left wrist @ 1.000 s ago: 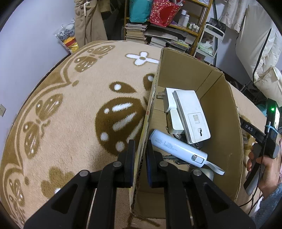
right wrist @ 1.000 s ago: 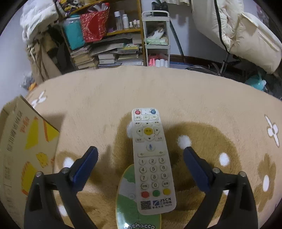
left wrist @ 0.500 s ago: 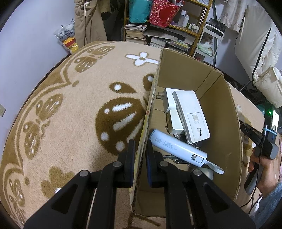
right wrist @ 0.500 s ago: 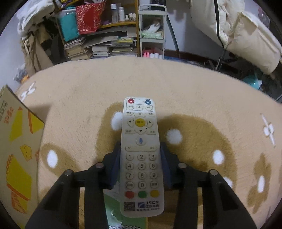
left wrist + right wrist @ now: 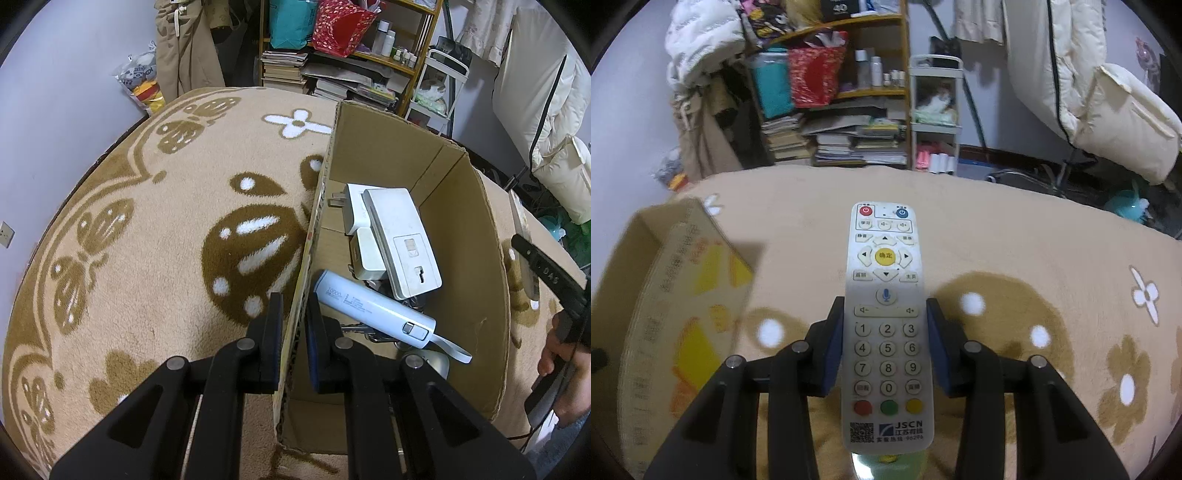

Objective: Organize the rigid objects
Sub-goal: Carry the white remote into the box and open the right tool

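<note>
Right wrist view: right tongs (image 5: pixel 885 347) clamped on the remote control (image 5: pixel 885 325) at its number pad, above the rug (image 5: pixel 1034 258).
Left wrist view: left tongs (image 5: pixel 293 321) pinched on the cardboard box (image 5: pixel 388 162) side wall.
Box contents: power bank (image 5: pixel 373 308), white adapters (image 5: pixel 402 240).

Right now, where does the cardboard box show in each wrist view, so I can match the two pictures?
Left wrist view: the cardboard box fills center-right, open top showing chargers and a power bank; the left gripper jaws pinch its near wall.
Right wrist view: the box sits at the left edge, printed outside facing the camera.
Shared landmark: the red bag on the shelf.
</note>
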Action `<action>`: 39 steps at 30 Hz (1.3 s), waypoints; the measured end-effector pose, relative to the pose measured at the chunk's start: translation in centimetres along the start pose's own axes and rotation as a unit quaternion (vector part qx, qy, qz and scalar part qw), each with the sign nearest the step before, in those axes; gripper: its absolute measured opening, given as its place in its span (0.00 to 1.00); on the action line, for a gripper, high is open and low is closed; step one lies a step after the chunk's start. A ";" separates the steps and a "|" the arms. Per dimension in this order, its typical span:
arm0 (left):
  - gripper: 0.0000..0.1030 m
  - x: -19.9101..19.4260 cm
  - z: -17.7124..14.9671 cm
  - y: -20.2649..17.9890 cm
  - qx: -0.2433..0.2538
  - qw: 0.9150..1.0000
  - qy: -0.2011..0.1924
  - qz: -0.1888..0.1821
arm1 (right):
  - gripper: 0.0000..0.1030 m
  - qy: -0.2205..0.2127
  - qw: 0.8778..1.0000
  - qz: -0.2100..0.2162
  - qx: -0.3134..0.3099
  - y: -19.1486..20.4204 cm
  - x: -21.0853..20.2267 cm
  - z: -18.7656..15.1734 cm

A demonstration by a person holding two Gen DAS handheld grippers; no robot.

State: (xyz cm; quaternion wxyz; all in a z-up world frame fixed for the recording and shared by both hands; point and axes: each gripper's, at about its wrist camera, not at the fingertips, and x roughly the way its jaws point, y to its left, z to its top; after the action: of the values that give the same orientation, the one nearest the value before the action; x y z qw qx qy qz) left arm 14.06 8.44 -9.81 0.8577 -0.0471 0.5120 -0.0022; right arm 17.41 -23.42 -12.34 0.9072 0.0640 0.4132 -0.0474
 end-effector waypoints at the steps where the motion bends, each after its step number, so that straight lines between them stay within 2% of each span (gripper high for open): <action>1: 0.11 0.0 0.0 0.0 -0.001 1.000 0.000 0.000 | 0.43 -0.002 1.000 0.008 -0.002 0.6 -0.4 0.1; 13: 0.11 0.0 0.0 0.0 0.001 1.000 0.000 0.000 | 0.43 -0.041 0.991 0.108 -0.065 9.2 -5.8 2.0; 24: 0.12 0.1 -0.1 -0.1 0.001 1.000 -0.001 -0.001 | 0.43 -0.011 0.982 0.167 -0.082 13.9 -5.9 0.8; 33: 0.12 0.1 -0.1 -0.1 -0.001 1.000 0.000 -0.004 | 0.43 0.026 0.980 0.165 -0.111 16.2 -4.0 -1.2; 39: 0.12 0.2 -0.2 -0.2 0.002 1.000 -0.002 -0.006 | 0.43 0.028 0.981 0.151 -0.120 16.5 -3.6 -1.7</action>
State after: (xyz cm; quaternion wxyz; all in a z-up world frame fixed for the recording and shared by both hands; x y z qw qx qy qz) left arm 13.99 8.25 -10.09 0.8590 -0.0489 0.5096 -0.0084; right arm 16.09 -6.76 -9.51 0.8932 0.0173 0.4263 0.1420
